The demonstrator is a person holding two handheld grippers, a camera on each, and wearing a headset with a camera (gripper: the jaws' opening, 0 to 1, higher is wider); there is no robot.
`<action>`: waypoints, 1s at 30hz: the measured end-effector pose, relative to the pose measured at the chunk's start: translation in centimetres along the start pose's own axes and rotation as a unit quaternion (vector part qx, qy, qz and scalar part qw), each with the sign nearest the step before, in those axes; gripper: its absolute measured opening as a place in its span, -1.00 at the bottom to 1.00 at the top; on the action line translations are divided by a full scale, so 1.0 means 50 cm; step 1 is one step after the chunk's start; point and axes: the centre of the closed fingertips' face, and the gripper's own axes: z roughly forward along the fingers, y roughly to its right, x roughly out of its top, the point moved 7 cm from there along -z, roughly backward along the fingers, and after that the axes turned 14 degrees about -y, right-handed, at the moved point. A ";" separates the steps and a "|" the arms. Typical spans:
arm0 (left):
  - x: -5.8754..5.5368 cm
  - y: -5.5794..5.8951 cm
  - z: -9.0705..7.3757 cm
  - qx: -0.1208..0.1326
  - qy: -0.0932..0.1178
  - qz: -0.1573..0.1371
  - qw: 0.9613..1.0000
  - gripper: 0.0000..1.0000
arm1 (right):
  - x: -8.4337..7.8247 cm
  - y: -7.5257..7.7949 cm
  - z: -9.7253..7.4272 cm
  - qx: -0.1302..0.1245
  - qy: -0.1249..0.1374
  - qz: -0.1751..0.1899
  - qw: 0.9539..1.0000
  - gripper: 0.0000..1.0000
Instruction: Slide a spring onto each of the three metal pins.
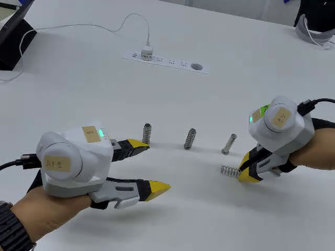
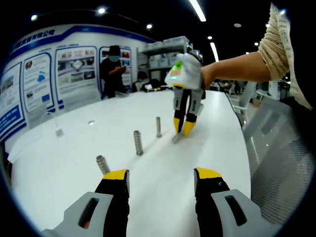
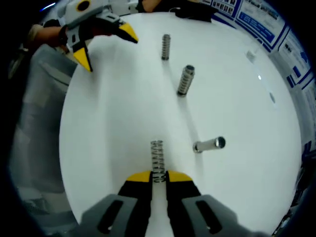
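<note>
Here, lower centre, pinches one end of a thin coiled steel spring (image 3: 157, 157) in the clenched right gripper (image 3: 158, 178), near a bare silver pin (image 3: 210, 144); probably light, bendy. Holds left gripper (image 1: 156, 164) spread.

Our left gripper (image 1: 153, 166) hangs low and level, its jaws spread wide (yellow tips well apart). Our right gripper (image 1: 244, 174) tilts down and inward, jaws pinched on one end of a spring (image 1: 229, 170).
</note>
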 end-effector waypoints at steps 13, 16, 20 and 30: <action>0.028 0.016 0.017 -0.025 0.003 0.025 0.999 -0.04 | 0.113 -0.046 -0.063 0.000 0.032 -0.079 0.996 -0.76; 0.036 0.021 0.021 -0.032 0.006 0.034 0.999 -0.08 | 0.131 -0.055 -0.070 -0.001 0.031 -0.097 0.995 -0.76; 0.041 0.026 0.029 -0.039 0.006 0.044 0.998 -0.15 | 0.150 -0.065 -0.078 -0.003 0.029 -0.117 0.993 -0.76; 0.050 0.035 0.041 -0.049 0.009 0.064 0.997 -0.38 | 0.180 -0.080 -0.085 -0.003 0.021 -0.152 0.988 -0.76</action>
